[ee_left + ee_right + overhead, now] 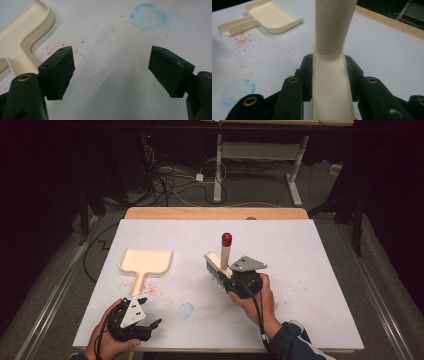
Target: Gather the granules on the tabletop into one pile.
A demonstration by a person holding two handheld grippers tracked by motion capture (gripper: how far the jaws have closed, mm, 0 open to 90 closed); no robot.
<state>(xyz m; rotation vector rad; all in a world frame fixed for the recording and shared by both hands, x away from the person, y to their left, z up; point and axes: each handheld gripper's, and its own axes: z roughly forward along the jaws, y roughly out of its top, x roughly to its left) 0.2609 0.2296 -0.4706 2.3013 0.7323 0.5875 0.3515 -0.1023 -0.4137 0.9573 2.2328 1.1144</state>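
Observation:
A cream brush point(225, 251) with a red tip and dark bristles is lifted off the white table point(300, 270), and my right gripper point(231, 276) is shut on its handle. In the right gripper view the cream handle point(332, 37) runs up between the black jaws of that gripper point(330, 63), which press on both its sides. A cream dustpan point(145, 261) lies flat at the table's left, its handle pointing toward the person. Just below that handle, my left gripper point(150, 311) is held low with its jaws wide open point(111, 72) and nothing between them. The dustpan point(22, 37) is at the upper left of the left gripper view.
Red crumbs point(152, 291) are scattered on the sheet beside the dustpan's handle, with fainter ones at the right. A blue chalk ring point(186, 310) lies between the two hands. A wooden strip point(215, 213) edges the table's far side; beyond it are desk legs and cables.

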